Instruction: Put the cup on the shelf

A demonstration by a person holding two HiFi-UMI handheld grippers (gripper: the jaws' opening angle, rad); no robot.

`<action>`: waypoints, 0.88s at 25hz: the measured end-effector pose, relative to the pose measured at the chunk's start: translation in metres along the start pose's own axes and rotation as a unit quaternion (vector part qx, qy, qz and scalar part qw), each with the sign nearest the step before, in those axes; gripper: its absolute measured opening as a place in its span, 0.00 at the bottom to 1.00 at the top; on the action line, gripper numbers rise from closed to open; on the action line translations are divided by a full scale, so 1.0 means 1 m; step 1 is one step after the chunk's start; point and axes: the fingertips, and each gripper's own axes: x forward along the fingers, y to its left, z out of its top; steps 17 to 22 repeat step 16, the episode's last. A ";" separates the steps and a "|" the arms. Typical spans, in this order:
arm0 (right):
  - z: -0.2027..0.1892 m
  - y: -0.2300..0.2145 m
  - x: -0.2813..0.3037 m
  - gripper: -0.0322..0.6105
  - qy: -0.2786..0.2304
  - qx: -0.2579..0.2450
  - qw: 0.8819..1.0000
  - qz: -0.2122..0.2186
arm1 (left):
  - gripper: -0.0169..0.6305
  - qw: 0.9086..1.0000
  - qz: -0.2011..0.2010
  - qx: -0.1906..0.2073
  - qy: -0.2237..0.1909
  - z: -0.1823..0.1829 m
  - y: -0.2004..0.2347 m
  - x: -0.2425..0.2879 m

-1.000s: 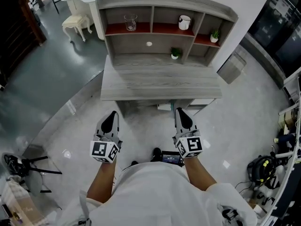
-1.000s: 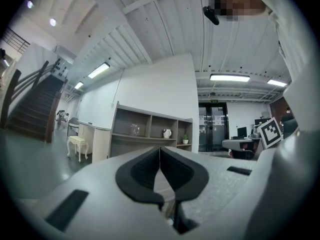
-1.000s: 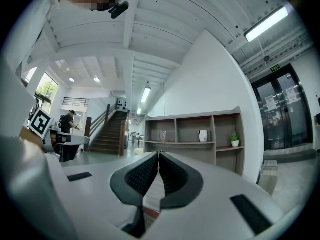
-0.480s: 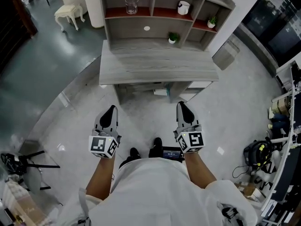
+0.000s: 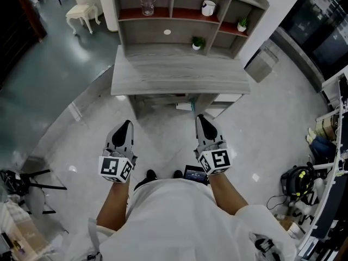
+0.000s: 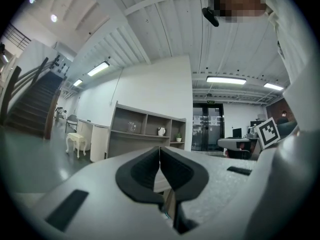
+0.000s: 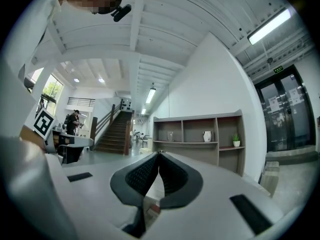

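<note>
Between the jaws of the left gripper (image 6: pixel 159 149) nothing stands: the two dark pads meet at their tips. The right gripper (image 7: pixel 159 154) has its jaws pressed together the same way, and they are empty too. Both grippers point level toward the shelf (image 5: pixel 147 37), well short of it, above a pale glossy floor (image 5: pixel 163 145).

In each gripper view the gripper's own body covers the foot of the shelf, and the head view cuts off the shelf's top edge.

One cup (image 5: pixel 208 7), white, stands in the middle upper compartment of the shelf, on a red board. Whether anything is in it is too small to tell. One clear glass (image 5: pixel 147 5) stands in the upper compartment at the left end of the shelf.

There are two potted plants. One plant (image 5: pixel 242 24) is in the lower-set compartment at the right end of the shelf. The other plant (image 5: pixel 196 42) is on the shelf's open lower level, below the cup. A small white round spot shows on the shelf's back panel, but what it is cannot be made out.

A grey wood-grain counter (image 5: pixel 179 80) juts out in front of the shelf. Left of the shelf the floor turns dark grey-green, and one white stool (image 5: pixel 82 12) stands there. One grey bin (image 5: pixel 261 65) stands just right of the shelf. The person's white shirt hides most of their feet.
</note>
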 end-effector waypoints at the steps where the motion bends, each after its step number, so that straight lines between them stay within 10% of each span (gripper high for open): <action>1: -0.001 -0.006 -0.003 0.10 0.000 0.001 1.000 0.000 | 0.04 1.000 -0.001 0.001 0.002 -0.001 -0.005 0.003; 22: -0.015 -0.074 -0.045 0.10 0.010 0.019 1.000 -0.022 | 0.04 0.999 -0.018 -0.012 0.025 -0.019 -0.072 0.036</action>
